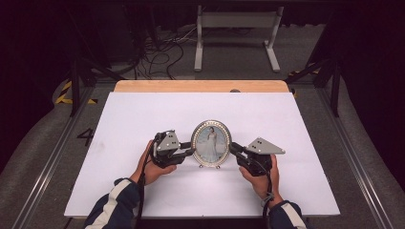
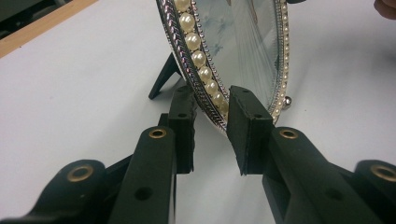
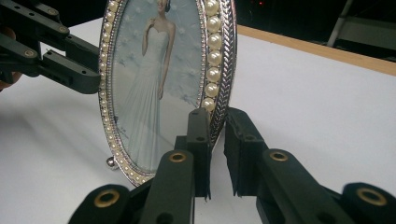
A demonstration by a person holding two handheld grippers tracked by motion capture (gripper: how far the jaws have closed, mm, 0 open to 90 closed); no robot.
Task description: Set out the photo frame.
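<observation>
The oval silver picture frame with pearl trim [image 1: 210,143] stands upright near the middle of the white desk [image 1: 143,119]. The left gripper [image 1: 190,151] and right gripper [image 1: 232,147] clamp opposite edges of the frame, fingers [image 2: 247,128] nearly closed on its rim. Step in hand: a 2-sided hold. Next move calls for an even lift. The left gripper view shows the black rear prop [image 2: 164,74] behind the frame; the right gripper view shows the portrait.
</observation>
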